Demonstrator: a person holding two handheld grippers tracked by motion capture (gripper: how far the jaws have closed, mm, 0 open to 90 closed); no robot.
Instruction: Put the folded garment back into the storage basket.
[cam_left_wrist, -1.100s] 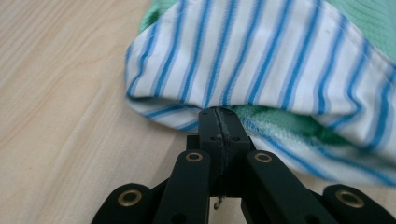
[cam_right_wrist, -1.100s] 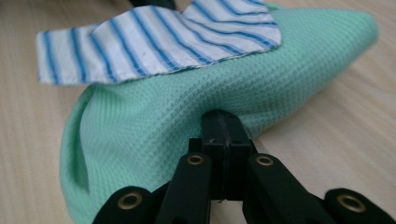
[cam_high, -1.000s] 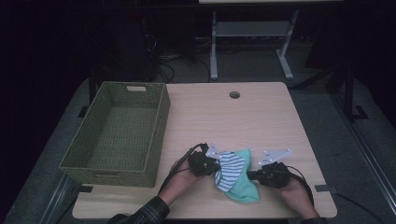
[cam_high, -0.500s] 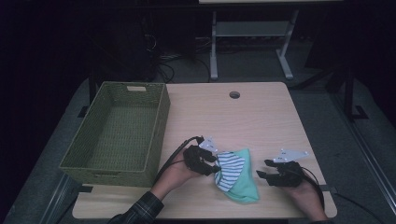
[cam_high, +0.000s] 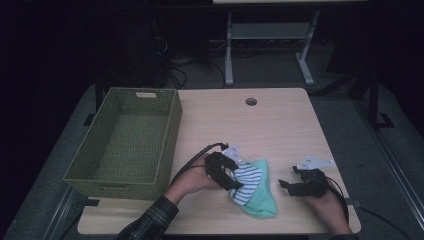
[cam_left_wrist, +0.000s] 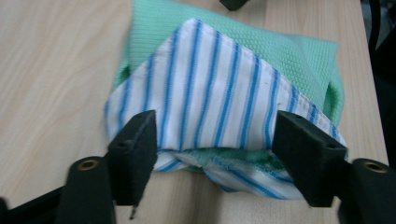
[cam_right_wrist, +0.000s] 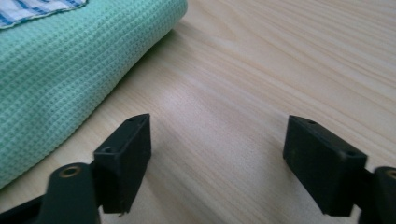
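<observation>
A white cloth with blue stripes (cam_high: 246, 179) (cam_left_wrist: 215, 93) lies folded on top of a mint-green waffle cloth (cam_high: 260, 197) (cam_left_wrist: 299, 51) near the table's front edge. My left gripper (cam_high: 232, 179) (cam_left_wrist: 219, 135) is at the cloths' left end. Its jaws have just been opening and now stand wide, with the striped cloth's edge between them but not pinched. My right gripper (cam_high: 286, 185) (cam_right_wrist: 219, 140) hovers over bare wood to the right of the green cloth (cam_right_wrist: 60, 65). Its jaws have also just been opening, and nothing is between them.
A green woven basket (cam_high: 172, 125) stands at the table's left side and has nothing in it. The wooden table (cam_high: 280, 130) has a round cable hole (cam_high: 251, 101) near its far edge. A metal stand (cam_high: 265, 35) is on the floor beyond.
Both grippers were shut at the cloths and have let go. The right gripper has drawn away to the right onto bare table. The left gripper stays at the striped cloth.
</observation>
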